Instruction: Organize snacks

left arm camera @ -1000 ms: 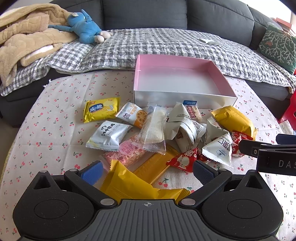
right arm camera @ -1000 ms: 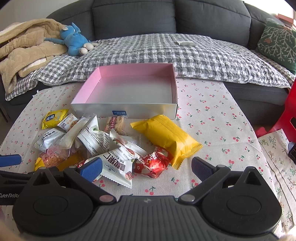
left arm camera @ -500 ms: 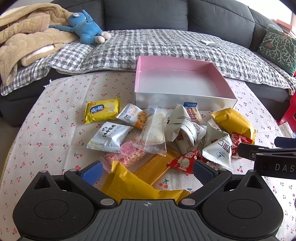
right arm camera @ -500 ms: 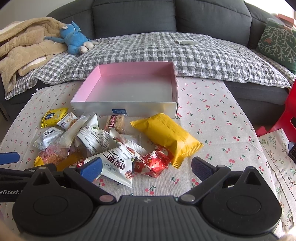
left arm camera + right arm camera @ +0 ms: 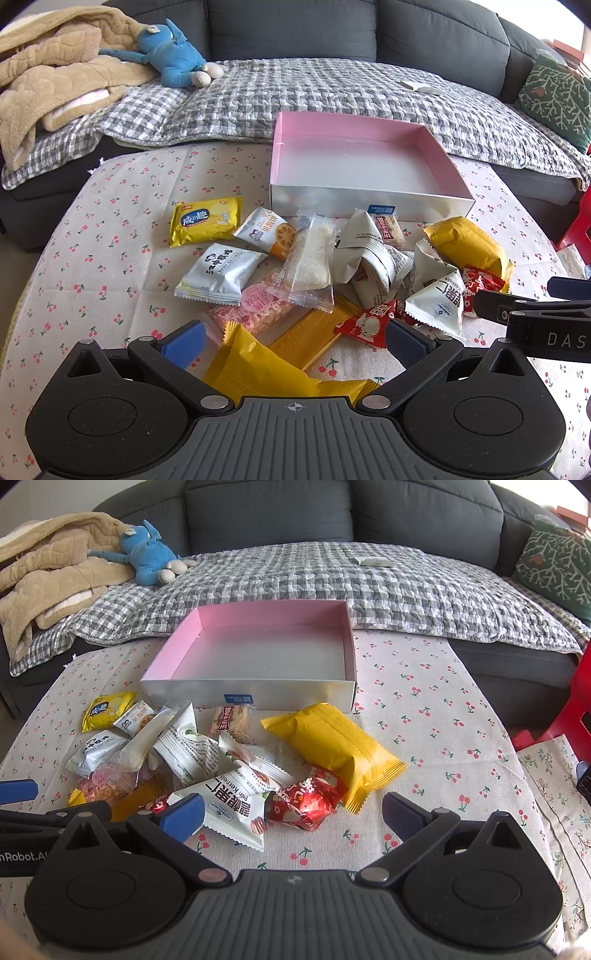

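Your left gripper [image 5: 293, 338] hangs low over the near edge of the cherry-print tablecloth-covered table [image 5: 110, 258] with its blue-padded fingers spread wide and nothing clamped; a crinkled yellow foil snack packet [image 5: 266, 369] lies between them, its near end hidden under the gripper body, so you cannot tell whether either pad touches it. Just beyond it sit a long flat orange-yellow wrapper [image 5: 314, 332], a pink speckled transparent packet [image 5: 255, 306] and a small red foil sweet [image 5: 364, 323]. Your right gripper [image 5: 293, 814] is likewise wide open and holding nothing; a white triangular nut pouch with black lettering [image 5: 232, 805] and a crumpled red foil packet [image 5: 306, 801] lie just ahead between its fingers, the left pad overlapping the pouch's corner in view. A large plump yellow packet [image 5: 332, 746] rests further out, toward the right of the heap. The shallow rectangular box with pink inner walls and a silver outer face [image 5: 251, 690] stands toward the table's far edge with no snacks in it; the heap lies against its near wall. A small brown-labelled bar [image 5: 231, 718] lies close to that wall. Several white pouches in the middle overlap, so their outlines are hard to separate.
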{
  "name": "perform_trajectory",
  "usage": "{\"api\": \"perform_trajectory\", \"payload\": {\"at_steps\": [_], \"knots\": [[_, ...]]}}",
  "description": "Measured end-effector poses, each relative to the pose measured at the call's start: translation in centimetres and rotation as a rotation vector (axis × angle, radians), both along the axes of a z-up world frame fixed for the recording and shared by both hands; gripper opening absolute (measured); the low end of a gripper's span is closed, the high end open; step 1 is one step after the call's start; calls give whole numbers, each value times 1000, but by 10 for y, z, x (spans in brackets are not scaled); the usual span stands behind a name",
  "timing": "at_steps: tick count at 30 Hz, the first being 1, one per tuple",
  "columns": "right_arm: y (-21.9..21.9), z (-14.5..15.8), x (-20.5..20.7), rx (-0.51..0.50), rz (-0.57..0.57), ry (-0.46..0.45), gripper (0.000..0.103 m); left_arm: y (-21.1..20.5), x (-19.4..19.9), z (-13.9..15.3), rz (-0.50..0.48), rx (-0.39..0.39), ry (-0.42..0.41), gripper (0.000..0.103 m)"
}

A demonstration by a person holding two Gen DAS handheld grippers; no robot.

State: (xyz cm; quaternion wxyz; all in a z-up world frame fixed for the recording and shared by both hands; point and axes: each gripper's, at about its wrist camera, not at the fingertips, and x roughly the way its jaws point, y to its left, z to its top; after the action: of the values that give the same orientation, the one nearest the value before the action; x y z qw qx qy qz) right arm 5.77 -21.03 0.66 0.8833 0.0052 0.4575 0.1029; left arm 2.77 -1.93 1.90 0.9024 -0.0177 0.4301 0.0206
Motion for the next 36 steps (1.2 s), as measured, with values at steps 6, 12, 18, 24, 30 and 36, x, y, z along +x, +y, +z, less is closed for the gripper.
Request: {"api": "perform_trajectory", "payload": {"at_steps": [6, 12, 18, 24, 30, 36], "knots": [[-1, 2, 2, -3, 13, 5, 103, 1, 2, 0, -10, 1, 7, 103], [-18, 14, 14, 40, 105, -21, 103, 7, 9, 1, -106, -23, 46, 103], [-34, 10, 31, 102, 81, 51, 103, 21, 16, -5, -140, -34, 94, 103], [-33, 4, 36, 187, 98, 126, 101, 44, 18, -13, -106, -97, 156, 102], [-20, -2, 42, 226, 130, 186, 96, 54, 16, -22, -109, -141, 199, 101], [-14, -11, 52, 304, 96, 248, 82, 72, 11, -25, -30, -278, 222, 95]]}}
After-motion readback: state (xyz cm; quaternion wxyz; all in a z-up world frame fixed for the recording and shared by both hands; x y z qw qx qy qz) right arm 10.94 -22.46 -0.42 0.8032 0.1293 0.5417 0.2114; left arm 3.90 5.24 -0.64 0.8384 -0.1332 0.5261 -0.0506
